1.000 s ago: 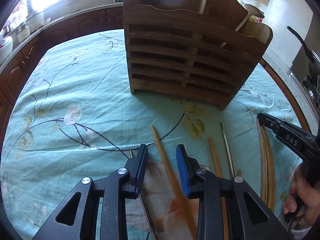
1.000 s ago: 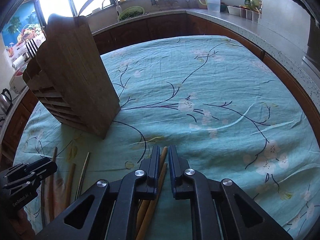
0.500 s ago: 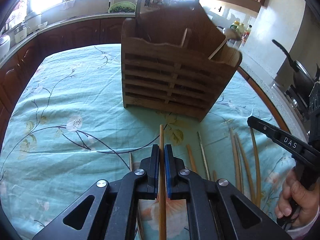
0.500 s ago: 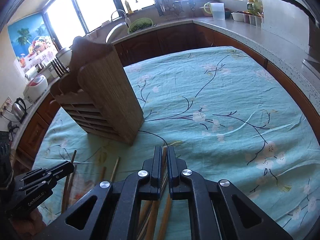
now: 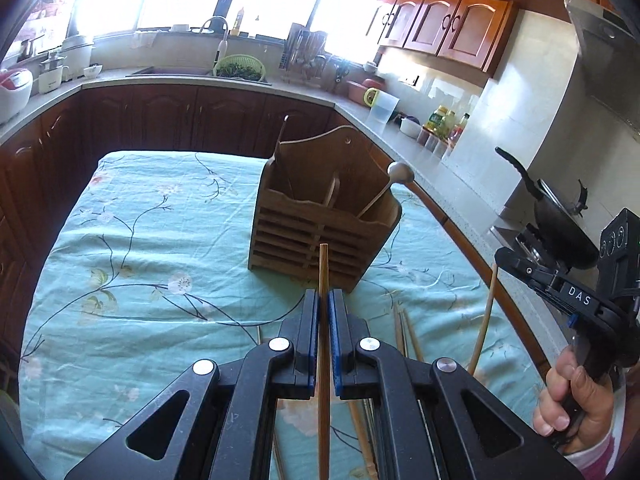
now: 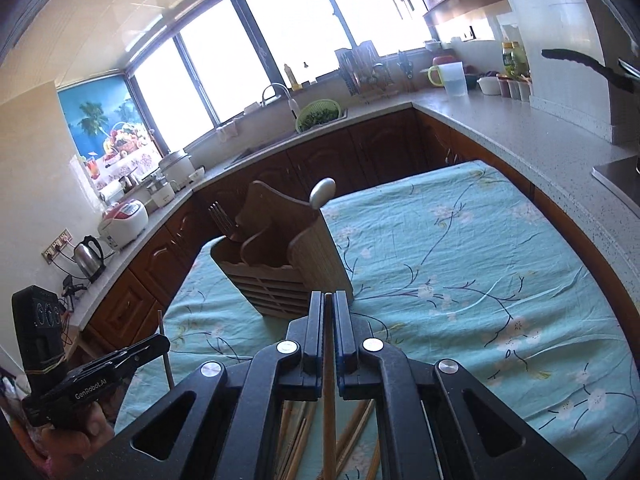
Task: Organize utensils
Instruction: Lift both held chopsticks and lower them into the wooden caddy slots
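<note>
My left gripper (image 5: 324, 300) is shut on a wooden chopstick (image 5: 323, 280) and holds it above the table, its tip pointing at the wooden utensil holder (image 5: 320, 232). My right gripper (image 6: 328, 300) is shut on another wooden chopstick (image 6: 329, 380), also raised, facing the holder (image 6: 280, 264). The holder stands on the teal floral tablecloth (image 5: 140, 260) with a fork (image 6: 222, 218) and a spoon (image 5: 400, 172) in it. Several more chopsticks (image 5: 404, 332) lie on the cloth below the grippers. The right gripper also shows in the left wrist view (image 5: 504, 258), the left one in the right wrist view (image 6: 160, 344).
Kitchen counters (image 6: 500, 120) with dark cabinets run behind and to the right of the table. A black pan (image 5: 560, 216) sits on the stove at the right. A rice cooker (image 6: 124, 220) and a kettle (image 6: 90, 258) stand on the left counter.
Both grippers have risen from the cloth, each carrying its chopstick. The left gripper was open a second ago and closed on its chopstick. The holder now looks farther and lower.
</note>
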